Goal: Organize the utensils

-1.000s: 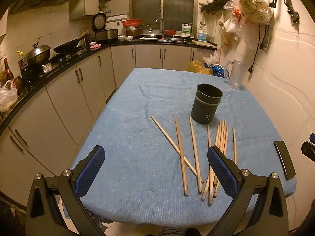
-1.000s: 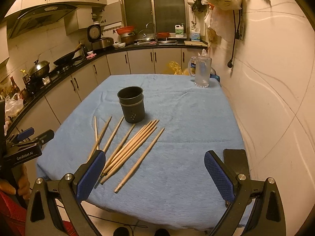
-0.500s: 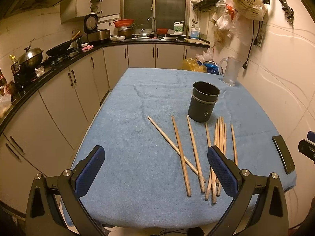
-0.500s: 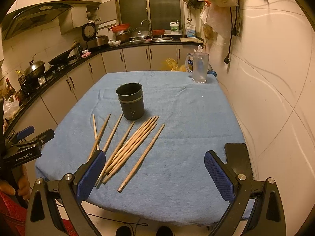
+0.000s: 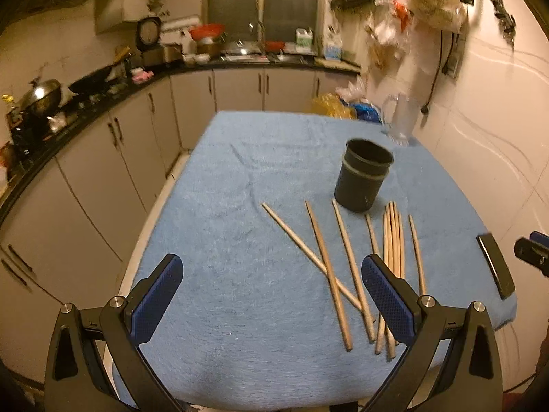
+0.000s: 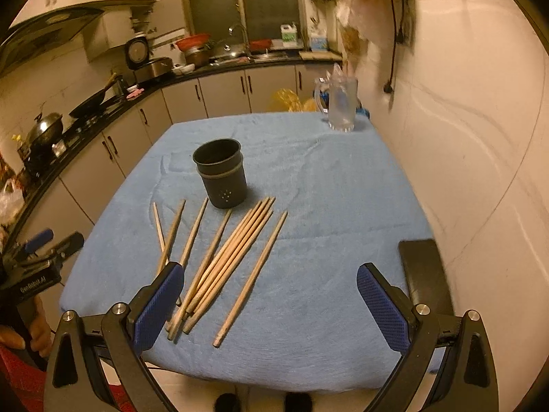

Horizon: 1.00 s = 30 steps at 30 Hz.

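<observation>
Several wooden chopsticks [image 5: 346, 267] [image 6: 233, 254] lie loose on the blue towel-covered table [image 5: 240, 206] [image 6: 326, 189], fanned out in front of a dark cylindrical utensil holder [image 5: 363, 180] [image 6: 221, 173] that stands upright and looks empty. My left gripper [image 5: 271, 295] hovers open above the table's near edge, its right pad over the ends of the chopsticks. My right gripper [image 6: 269, 300] is also open, above the near edge, with the chopstick ends near its left pad. Neither holds anything.
A black phone [image 5: 495, 264] [image 6: 423, 271] lies at the table's right edge. A clear glass jug [image 5: 401, 118] [image 6: 339, 106] stands at the far right corner by the wall. Kitchen cabinets and a counter [image 5: 103, 110] run along the left and back.
Both grippers have moved forward and closer to the table; the chopsticks and holder appear larger. Nothing on the table has moved.
</observation>
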Motion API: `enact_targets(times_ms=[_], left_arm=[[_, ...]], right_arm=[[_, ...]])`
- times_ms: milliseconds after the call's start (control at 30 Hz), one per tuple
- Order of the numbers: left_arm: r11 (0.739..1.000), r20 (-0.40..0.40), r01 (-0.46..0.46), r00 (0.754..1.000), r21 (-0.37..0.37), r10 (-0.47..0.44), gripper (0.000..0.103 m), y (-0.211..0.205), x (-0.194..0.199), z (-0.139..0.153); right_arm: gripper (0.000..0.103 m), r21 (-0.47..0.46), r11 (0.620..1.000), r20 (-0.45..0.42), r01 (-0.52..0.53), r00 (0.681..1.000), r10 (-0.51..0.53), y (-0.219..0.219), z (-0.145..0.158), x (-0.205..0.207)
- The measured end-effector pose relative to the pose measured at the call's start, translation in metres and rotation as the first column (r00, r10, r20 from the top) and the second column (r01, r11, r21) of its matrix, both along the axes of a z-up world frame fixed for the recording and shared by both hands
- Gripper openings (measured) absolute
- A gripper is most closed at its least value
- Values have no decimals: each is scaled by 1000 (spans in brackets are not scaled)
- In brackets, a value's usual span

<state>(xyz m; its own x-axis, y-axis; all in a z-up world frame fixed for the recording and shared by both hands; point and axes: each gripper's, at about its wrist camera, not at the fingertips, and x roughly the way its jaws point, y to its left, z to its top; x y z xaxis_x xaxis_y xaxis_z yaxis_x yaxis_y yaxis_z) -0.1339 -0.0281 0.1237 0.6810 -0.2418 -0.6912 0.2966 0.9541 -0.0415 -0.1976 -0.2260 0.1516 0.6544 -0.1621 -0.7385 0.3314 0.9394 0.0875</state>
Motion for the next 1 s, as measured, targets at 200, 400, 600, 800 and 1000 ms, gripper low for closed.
enact_targets(times_ms=[200, 400, 600, 800, 1000], left_arm=[[996, -176, 69, 983, 62, -57, 103, -9, 44, -19], [998, -322, 68, 944, -15, -69, 102, -11, 84, -36], [995, -470, -33, 883, -99, -17, 70, -8, 122, -60], [987, -531, -37, 846, -157, -52, 56, -30, 147, -60], [995, -567, 42, 819, -92, -87, 45, -77, 172, -69]], right_arm=[[84, 134, 989, -78, 64, 996, -53, -14, -16, 27], [54, 311, 933, -195, 183, 973, -126, -36, -42, 56], [46, 367, 903, -294, 224, 949, -116, -57, -70, 97], [44, 419, 878, -354, 230, 932, -75, -82, -97, 138], [35, 423, 878, -414, 225, 910, -34, -97, -116, 165]])
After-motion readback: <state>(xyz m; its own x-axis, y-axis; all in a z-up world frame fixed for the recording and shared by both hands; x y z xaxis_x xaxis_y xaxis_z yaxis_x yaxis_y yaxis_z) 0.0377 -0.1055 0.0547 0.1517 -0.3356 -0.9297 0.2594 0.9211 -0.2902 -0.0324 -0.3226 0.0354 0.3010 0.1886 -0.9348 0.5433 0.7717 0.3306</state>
